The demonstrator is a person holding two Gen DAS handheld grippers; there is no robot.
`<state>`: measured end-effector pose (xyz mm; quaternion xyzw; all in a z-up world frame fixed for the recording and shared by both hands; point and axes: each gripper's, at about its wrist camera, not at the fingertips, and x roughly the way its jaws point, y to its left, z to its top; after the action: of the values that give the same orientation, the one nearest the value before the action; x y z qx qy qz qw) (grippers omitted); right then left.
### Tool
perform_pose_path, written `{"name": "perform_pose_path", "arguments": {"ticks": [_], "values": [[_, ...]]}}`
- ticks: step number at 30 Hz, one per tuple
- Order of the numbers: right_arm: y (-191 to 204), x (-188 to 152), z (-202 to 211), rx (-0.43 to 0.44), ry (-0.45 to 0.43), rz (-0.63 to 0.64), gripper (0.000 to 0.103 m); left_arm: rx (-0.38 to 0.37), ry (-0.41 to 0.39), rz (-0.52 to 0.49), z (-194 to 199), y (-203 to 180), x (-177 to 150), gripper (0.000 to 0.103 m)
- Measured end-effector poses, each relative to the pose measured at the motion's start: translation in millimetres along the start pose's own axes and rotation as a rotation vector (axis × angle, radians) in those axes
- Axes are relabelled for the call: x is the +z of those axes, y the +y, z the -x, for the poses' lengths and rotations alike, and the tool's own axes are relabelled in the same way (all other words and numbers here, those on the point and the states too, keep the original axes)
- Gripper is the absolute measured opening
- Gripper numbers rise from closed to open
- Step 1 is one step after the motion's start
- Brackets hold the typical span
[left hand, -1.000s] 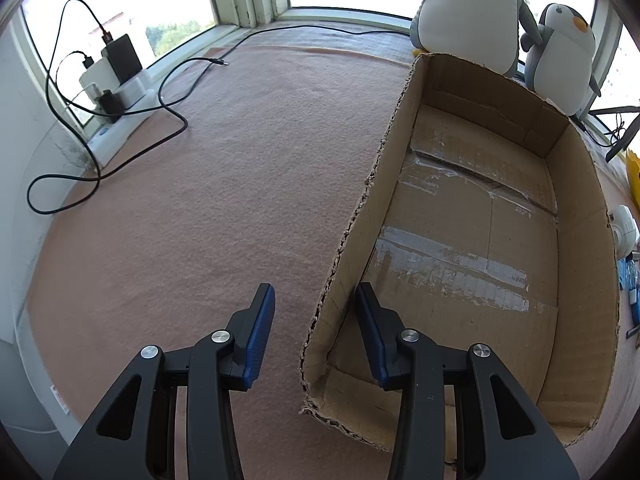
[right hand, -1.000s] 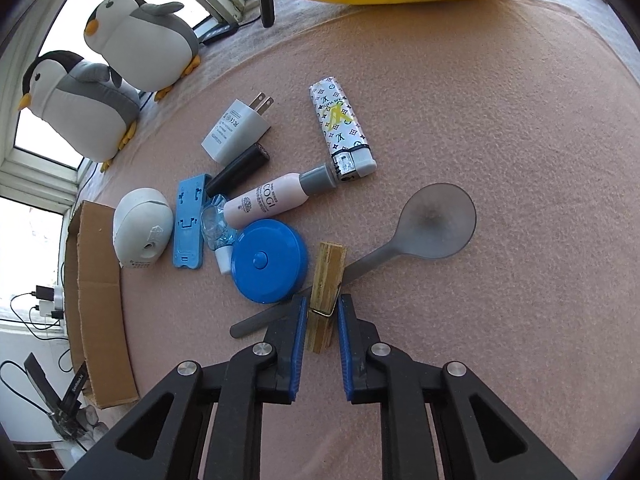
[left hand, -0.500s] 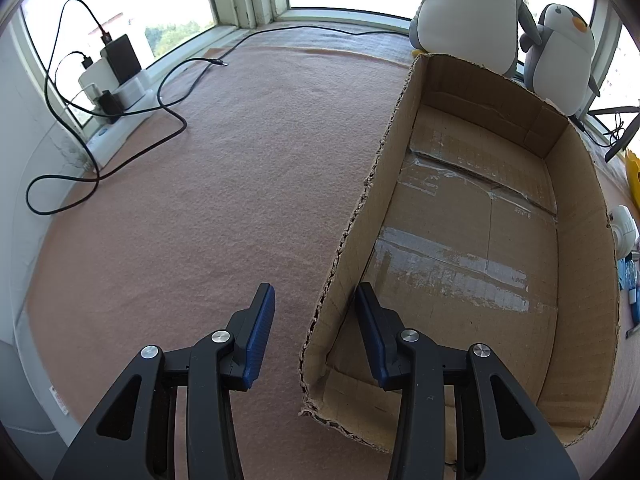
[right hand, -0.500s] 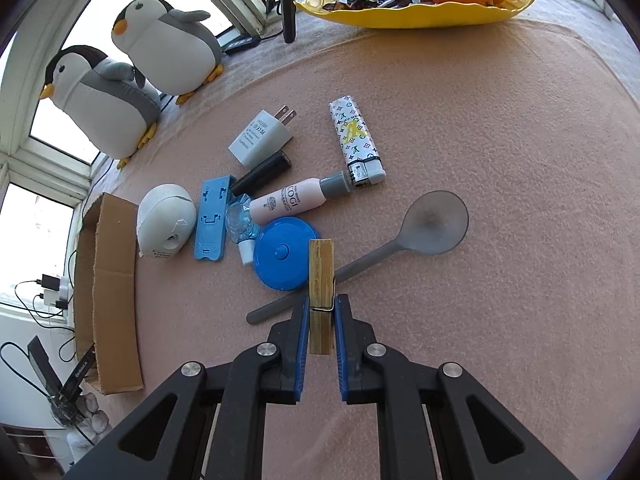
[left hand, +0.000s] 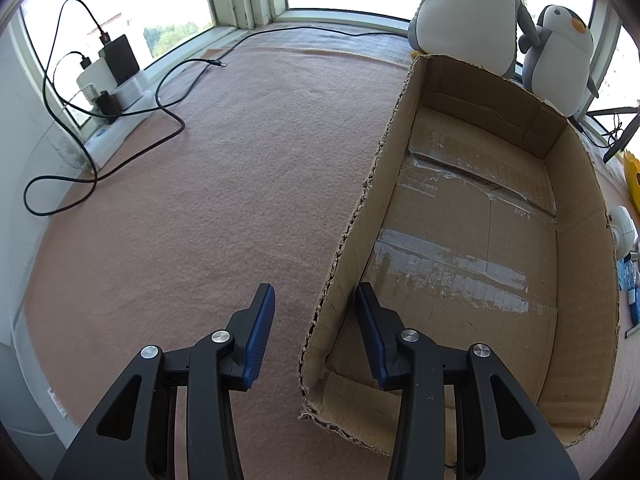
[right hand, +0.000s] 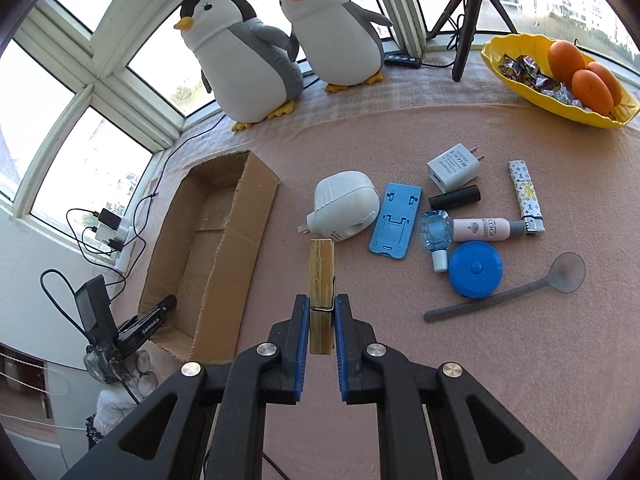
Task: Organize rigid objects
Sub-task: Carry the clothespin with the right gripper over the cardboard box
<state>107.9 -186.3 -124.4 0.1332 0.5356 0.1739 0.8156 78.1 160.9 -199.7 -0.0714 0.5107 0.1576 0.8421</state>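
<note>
My right gripper (right hand: 321, 316) is shut on a wooden clothespin (right hand: 321, 276), held upright above the pink cloth between the cardboard box (right hand: 240, 240) and the pile of items. In that pile lie a white plug device (right hand: 346, 204), blue phone stand (right hand: 394, 220), white charger (right hand: 454, 166), black cylinder (right hand: 454, 198), lighter (right hand: 526, 198), small bottle (right hand: 486, 228), blue tape measure (right hand: 474, 270) and grey spoon (right hand: 508, 292). My left gripper (left hand: 314, 312) straddles the near left wall of the empty box (left hand: 580, 240); its pads stand apart from the wall.
Two plush penguins (right hand: 248, 60) (right hand: 336, 36) stand behind the box by the window. At the back right, a yellow bowl (right hand: 496, 68) holds oranges and sweets beside a tripod (right hand: 466, 20). A power strip with chargers and black cables (left hand: 116, 92) lies left of the box.
My right gripper has lifted the clothespin off the cloth beside the spoon and carried it left toward the box, rolling as it went. The left gripper has not moved.
</note>
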Motion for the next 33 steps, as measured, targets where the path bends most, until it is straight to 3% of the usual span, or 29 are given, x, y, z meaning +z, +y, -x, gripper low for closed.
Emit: {"name": "perform_pose_path", "arguments": {"ticks": [6,16,32,33], "values": [[56,0,-19,0.073,0.024,0.103,0.011,-0.001,-0.002,0.001,0,0,0,0.041],[120,-6,-61,0.101,0.071,0.228,0.011,-0.004,-0.004,0.002,0,1,-1,0.040],[151,-12,-95,0.084,0.105,0.299,0.012,-0.008,-0.007,0.004,0,0,-1,0.040],[151,-11,-94,0.086,0.103,0.303,0.020,-0.008,-0.007,0.004,0,0,-1,0.040]]}}
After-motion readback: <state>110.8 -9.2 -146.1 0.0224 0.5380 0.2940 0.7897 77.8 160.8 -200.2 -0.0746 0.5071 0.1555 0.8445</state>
